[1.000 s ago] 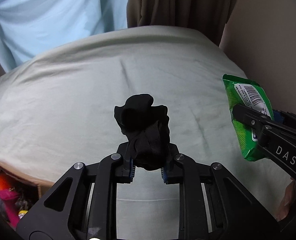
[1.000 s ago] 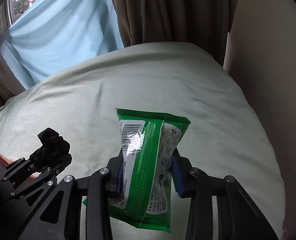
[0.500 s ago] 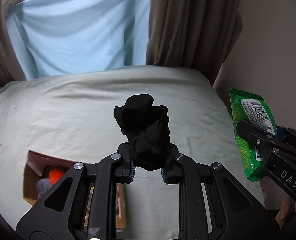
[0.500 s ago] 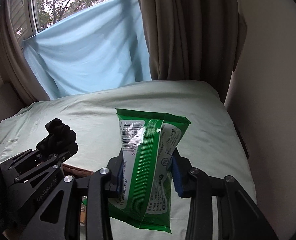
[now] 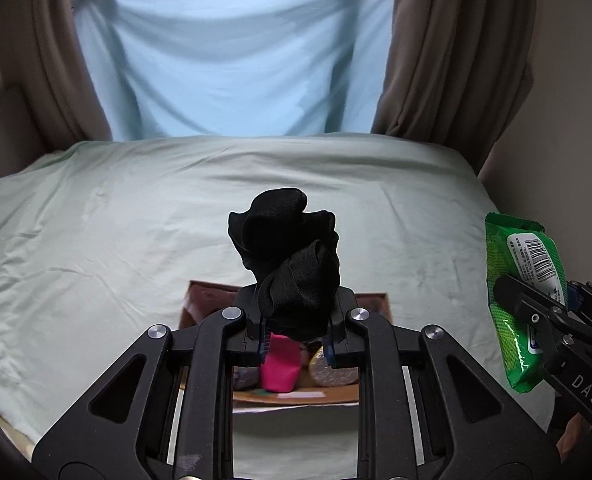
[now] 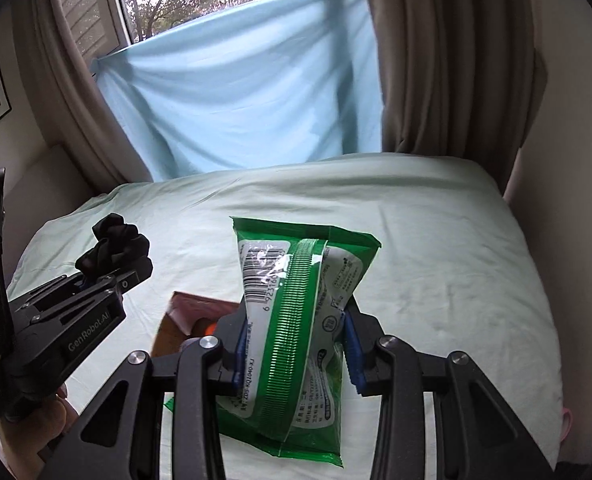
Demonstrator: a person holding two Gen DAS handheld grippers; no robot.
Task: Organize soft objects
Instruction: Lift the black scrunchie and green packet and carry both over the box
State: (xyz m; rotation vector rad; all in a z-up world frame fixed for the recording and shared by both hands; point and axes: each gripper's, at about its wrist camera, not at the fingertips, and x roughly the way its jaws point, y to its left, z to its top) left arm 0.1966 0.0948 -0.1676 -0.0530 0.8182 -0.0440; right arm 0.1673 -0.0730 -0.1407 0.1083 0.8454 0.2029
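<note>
Over bed [image 6: 436, 240], right claw [image 6: 293, 356] grips upright green pack [image 6: 296, 312].

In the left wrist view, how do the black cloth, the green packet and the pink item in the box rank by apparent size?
1. Black cloth, though nearness to the camera enlarges it.
2. Green packet, close behind; partly covered.
3. Pink item, smallest, partly hidden.
</note>
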